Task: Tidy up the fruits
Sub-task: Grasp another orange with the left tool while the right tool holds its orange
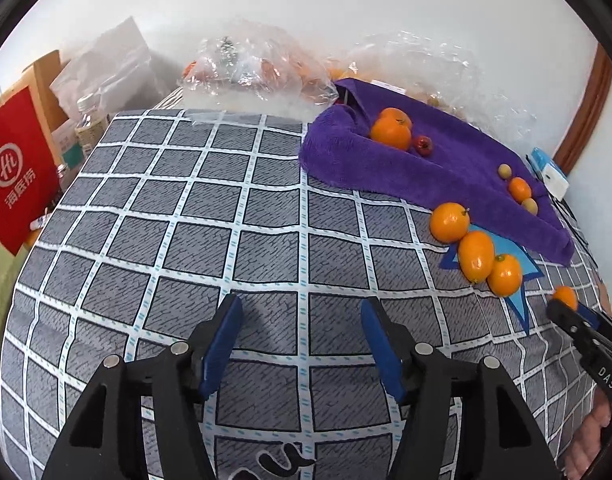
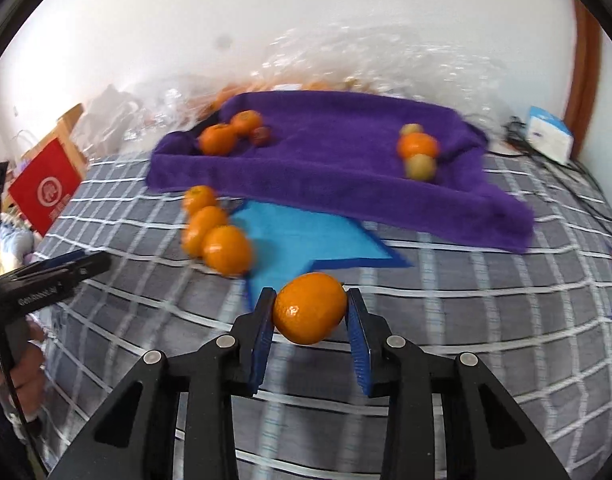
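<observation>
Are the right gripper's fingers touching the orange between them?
Touching. Right wrist view: both fingers press against the sides of the orange, no gap visible.

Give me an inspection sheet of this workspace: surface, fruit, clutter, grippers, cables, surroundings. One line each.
Surface: grey checked tablecloth with a blue star print.
Job's things: purple towel holds two oranges with a small red fruit at one end, and one orange between two pale fruits at the other; three oranges lie in a row off the towel's edge.
Clutter: clear plastic bags behind the towel; red paper bag and a bottle on the left.
Grippers: left gripper open, empty, above the cloth; right gripper closed on an orange.
Cables: dark cables beside a white box.
Surroundings: white wall, brown wooden trim.
</observation>
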Motion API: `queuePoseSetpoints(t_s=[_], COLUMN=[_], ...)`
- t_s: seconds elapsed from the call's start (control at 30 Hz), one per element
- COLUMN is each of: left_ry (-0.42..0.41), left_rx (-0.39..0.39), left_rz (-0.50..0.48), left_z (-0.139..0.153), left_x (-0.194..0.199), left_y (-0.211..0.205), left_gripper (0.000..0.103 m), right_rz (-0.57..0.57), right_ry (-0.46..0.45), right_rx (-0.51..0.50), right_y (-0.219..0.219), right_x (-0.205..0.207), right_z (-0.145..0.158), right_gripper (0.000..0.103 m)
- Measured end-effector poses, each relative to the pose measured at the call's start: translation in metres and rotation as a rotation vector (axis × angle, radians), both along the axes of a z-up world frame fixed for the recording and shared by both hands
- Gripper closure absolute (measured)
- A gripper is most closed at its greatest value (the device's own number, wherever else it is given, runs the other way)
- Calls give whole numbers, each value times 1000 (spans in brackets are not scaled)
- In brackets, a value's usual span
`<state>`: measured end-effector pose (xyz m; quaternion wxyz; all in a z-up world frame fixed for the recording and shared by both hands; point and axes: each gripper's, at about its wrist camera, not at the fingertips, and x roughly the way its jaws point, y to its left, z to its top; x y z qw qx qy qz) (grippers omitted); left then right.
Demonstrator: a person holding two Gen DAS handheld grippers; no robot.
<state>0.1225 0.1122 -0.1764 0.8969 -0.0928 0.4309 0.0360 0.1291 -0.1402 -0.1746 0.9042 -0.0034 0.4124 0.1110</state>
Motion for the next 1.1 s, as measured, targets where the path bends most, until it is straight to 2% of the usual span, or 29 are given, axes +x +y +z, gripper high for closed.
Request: queuePoseSetpoints(t_s=[0.07,0.2,0.33,0.57,0.7,0.77,0.9,1.1], left_ry=[15,10,-23,-68,-90,-83,-75,-46], left_rx=[-7,-84,-52,-81,-100,-117,-105,-122], left_rz=[4,-32,-94,-152,-152,-150,-146,-142], left_z=[2,9,19,32,36,36,34,26], left_x=[2,9,15,32,41,44,54,65], left_y=[-1,-12,-38,-65,-74,-76,-81,-82], left_gripper=[43,43,43,43,43,43,43,46], right_rz=[-27,-79,-116,-137,-138,-139,-143,-121], right_ry=[-5,4,10,4,7,13,33,4], right_rx=[-9,-2,23,42,57,62,62,32], right_y=[-14,-36,-51,-63,-65,-66,-67,-60], right_x=[0,5,11,17,20,21,23,18], right_z=[1,-1,-3,-2,-5,-9,-17,-16], right_gripper=[68,68,68,68,68,68,68,68])
